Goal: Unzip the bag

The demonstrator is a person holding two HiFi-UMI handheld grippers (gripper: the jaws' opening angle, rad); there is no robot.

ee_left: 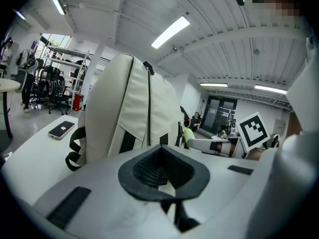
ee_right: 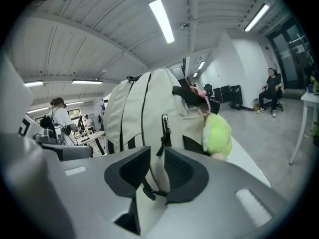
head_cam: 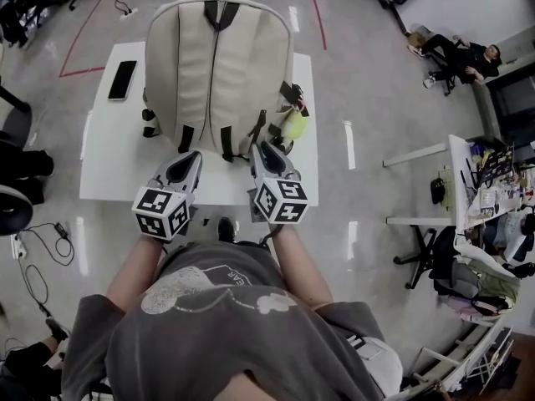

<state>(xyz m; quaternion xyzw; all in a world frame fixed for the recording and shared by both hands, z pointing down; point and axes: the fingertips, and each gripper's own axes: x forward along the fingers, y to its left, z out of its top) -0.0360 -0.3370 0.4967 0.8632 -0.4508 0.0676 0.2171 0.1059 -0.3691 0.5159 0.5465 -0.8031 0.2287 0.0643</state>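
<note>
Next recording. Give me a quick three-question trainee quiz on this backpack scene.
1. True or false: the phone lies on the table, apart from the backpack.
2. Which gripper's jaws stand apart? A) left gripper B) right gripper
3. Fill in: the soft toy hanging on the backpack is ____ in colour.

Key: 1 true; 2 B; 3 green.
</note>
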